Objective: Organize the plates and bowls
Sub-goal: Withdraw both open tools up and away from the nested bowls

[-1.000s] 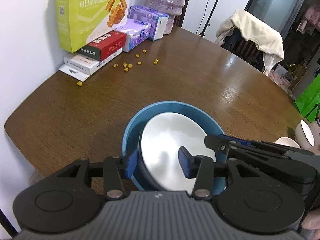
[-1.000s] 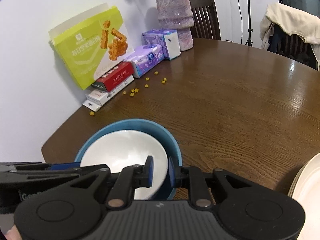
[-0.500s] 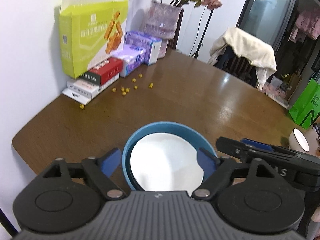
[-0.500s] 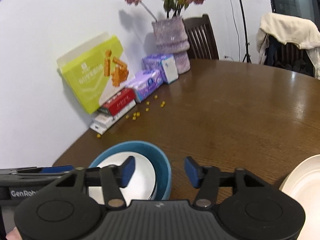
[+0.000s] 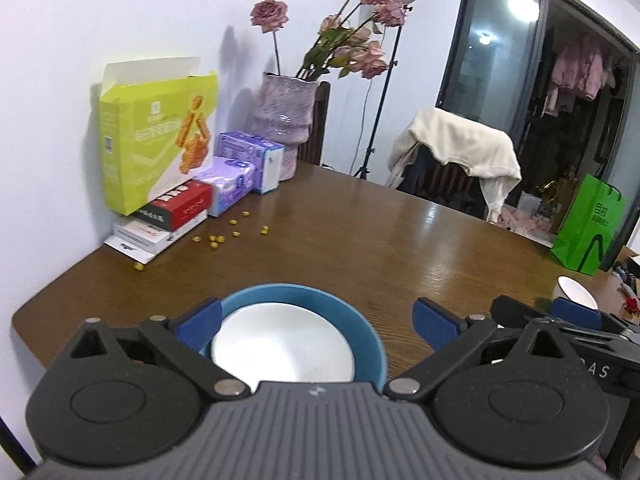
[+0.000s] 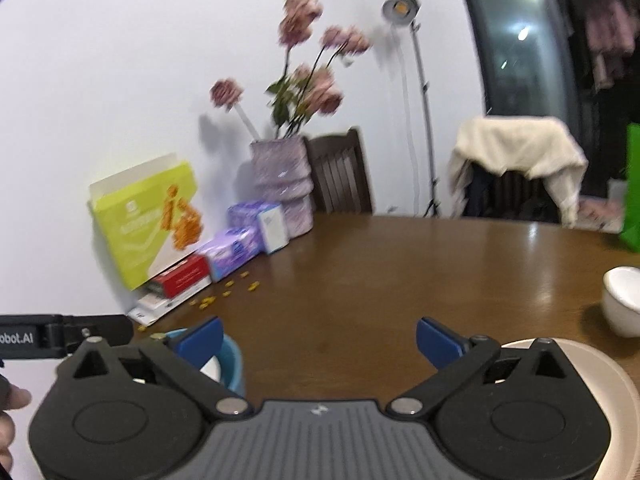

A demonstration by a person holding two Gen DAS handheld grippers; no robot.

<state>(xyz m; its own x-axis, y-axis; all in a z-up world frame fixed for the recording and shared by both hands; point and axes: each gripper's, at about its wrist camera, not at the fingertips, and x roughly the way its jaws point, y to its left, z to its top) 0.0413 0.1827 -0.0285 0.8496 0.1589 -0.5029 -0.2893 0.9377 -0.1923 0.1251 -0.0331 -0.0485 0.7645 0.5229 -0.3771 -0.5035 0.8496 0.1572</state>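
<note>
A white bowl (image 5: 280, 352) sits nested inside a blue bowl (image 5: 362, 322) near the table's front edge. My left gripper (image 5: 318, 320) hangs over them with its jaws opening wide; the bowls show between the fingers, untouched by the pads. My right gripper (image 6: 320, 340) is also opening, with only bare table between its fingers and the blue bowl (image 6: 234, 364) just beside its left finger. A beige plate (image 6: 600, 368) lies under its right side. A small white bowl (image 6: 624, 300) stands further right, also in the left wrist view (image 5: 574, 296).
Against the wall at the back left stand a green snack box (image 5: 156, 136), stacked flat boxes (image 5: 172, 212), tissue packs (image 5: 248, 168) and a flower vase (image 5: 284, 120). Yellow crumbs (image 5: 224, 236) are scattered nearby. A chair draped in cloth (image 5: 460, 152) and a green bag (image 5: 588, 224) stand beyond the table (image 5: 400, 240).
Both grippers let go of the bowls' rims and opened wide. Both pulled back and tilted up, so more of the wall and room shows. The white bowl stays nested in the blue one.
</note>
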